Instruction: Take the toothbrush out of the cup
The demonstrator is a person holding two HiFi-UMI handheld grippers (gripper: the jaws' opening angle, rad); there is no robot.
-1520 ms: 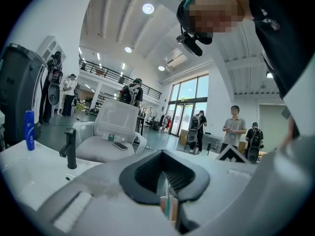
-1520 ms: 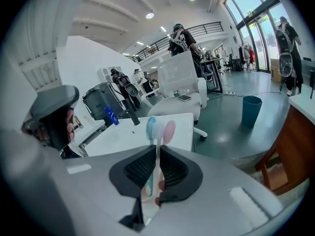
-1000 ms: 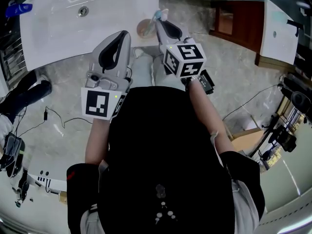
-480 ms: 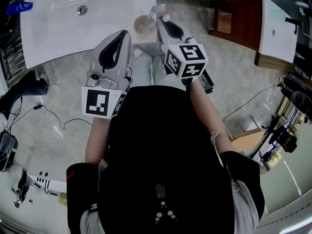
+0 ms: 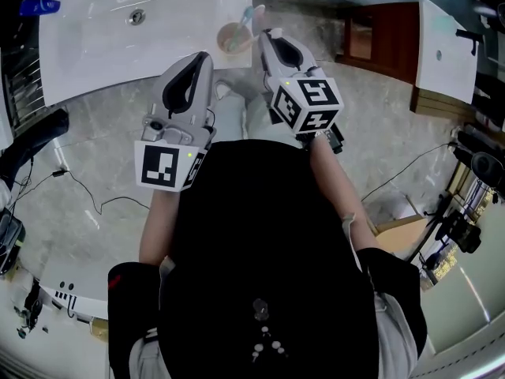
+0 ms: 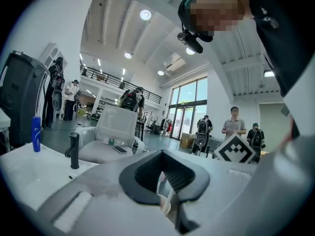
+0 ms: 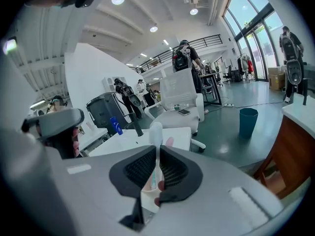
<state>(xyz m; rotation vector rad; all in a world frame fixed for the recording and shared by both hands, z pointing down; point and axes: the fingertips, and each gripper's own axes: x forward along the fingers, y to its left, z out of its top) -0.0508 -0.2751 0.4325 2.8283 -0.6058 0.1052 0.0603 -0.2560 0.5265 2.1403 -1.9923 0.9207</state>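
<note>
A beige cup [image 5: 230,37] stands at the right front corner of the white basin counter [image 5: 118,50]. A toothbrush [image 5: 250,17] leans out of it, head up and to the right. My right gripper [image 5: 264,32] is shut and holds nothing, its tips just right of the cup. In the right gripper view the toothbrush [image 7: 155,132] and cup [image 7: 149,196] show beyond the shut right gripper [image 7: 156,150], in line with its seam. My left gripper [image 5: 203,54] is shut and empty, short of the counter edge. Through its hollow the left gripper view shows the cup [image 6: 165,204].
The basin has a drain [image 5: 137,16], a black tap [image 6: 74,150] and a blue bottle [image 6: 36,133] at its far left. A wooden cabinet [image 5: 379,42] and a second white basin [image 5: 446,50] stand to the right. Cables [image 5: 79,192] lie on the floor. People stand far off.
My right gripper has drifted slightly right and up beside the cup. The left gripper has barely moved. The toothbrush stays in the cup.
</note>
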